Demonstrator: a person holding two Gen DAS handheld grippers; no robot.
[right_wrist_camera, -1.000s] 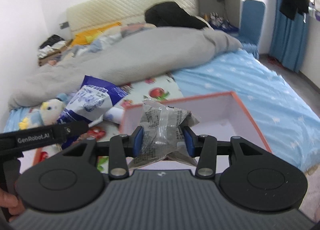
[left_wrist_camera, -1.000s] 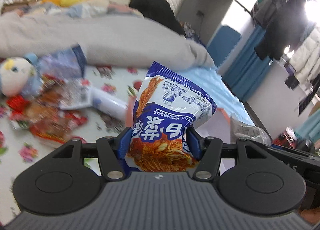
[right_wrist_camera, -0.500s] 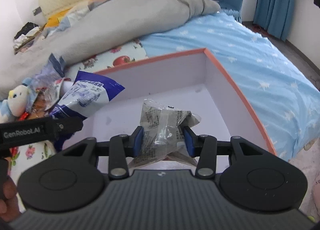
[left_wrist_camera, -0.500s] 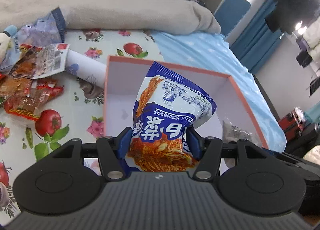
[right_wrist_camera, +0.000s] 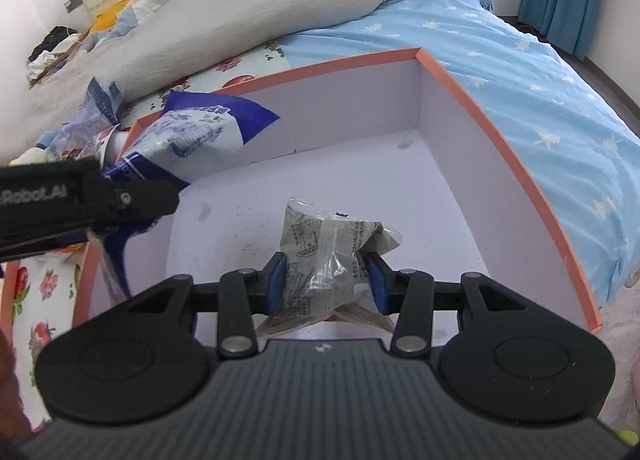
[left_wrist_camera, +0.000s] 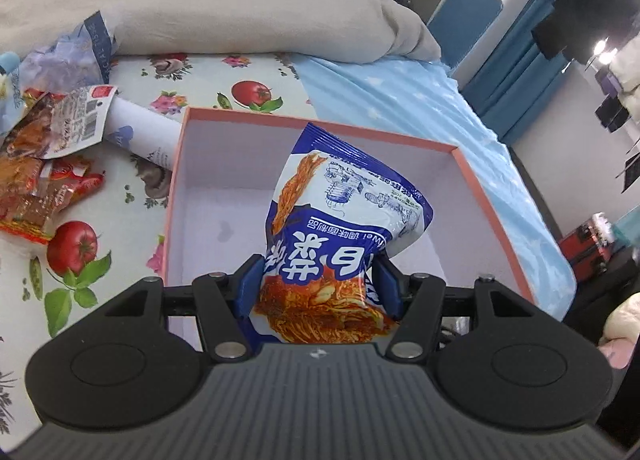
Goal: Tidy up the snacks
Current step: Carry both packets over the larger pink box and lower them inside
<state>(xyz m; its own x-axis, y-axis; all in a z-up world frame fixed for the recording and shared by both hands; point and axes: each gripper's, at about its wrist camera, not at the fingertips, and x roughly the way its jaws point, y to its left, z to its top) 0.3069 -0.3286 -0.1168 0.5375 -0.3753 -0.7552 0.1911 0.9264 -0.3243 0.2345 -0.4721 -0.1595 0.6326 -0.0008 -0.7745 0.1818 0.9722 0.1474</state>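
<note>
My left gripper (left_wrist_camera: pixel 318 280) is shut on a blue and white noodle packet (left_wrist_camera: pixel 344 220) and holds it over the open white box with an orange rim (left_wrist_camera: pixel 208 212). My right gripper (right_wrist_camera: pixel 326 280) is shut on a clear grey snack packet (right_wrist_camera: pixel 328 244) and holds it low inside the same box (right_wrist_camera: pixel 496 144). In the right wrist view the noodle packet (right_wrist_camera: pixel 196 136) and the left gripper's arm (right_wrist_camera: pixel 80 204) hang over the box's left side.
Several red and orange snack packets (left_wrist_camera: pixel 40 164) and a white tube (left_wrist_camera: pixel 140 132) lie on the flowered sheet left of the box. A grey duvet (left_wrist_camera: pixel 240 8) lies behind. A blue sheet (right_wrist_camera: pixel 540 72) runs to the right.
Both grippers have moved forward and down over the box with their packets. The right packet now sits deep inside the box.
</note>
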